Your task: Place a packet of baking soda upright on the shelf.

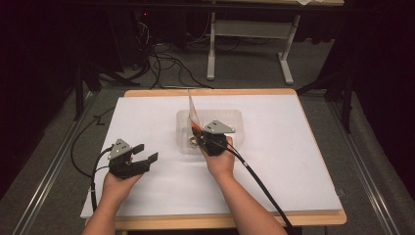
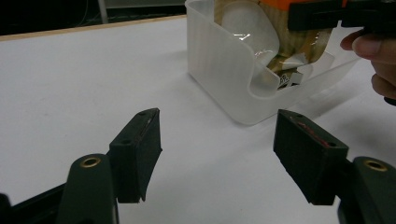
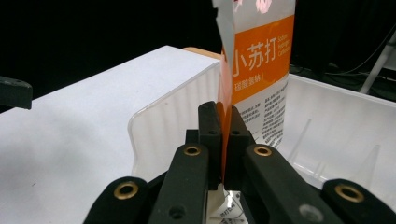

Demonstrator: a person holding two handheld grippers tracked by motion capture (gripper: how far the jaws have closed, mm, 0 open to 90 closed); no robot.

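Right gripper [image 3: 224, 140] jaws pinching orange-and-white printed pouch [image 3: 259, 70] upright in translucent bin [image 1: 235, 120], left gripper [image 2: 219, 154] jaws wide

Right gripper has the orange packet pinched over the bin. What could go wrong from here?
1. The right gripper pinches only a thin edge of the orange packet, so it might slip or tear.
2. The translucent bin is unheld; the left gripper is open and apart, so lifting could drag the bin.

White table frame [image 1: 247, 29] and tangled cables [image 1: 166, 61] on the floor beyond.
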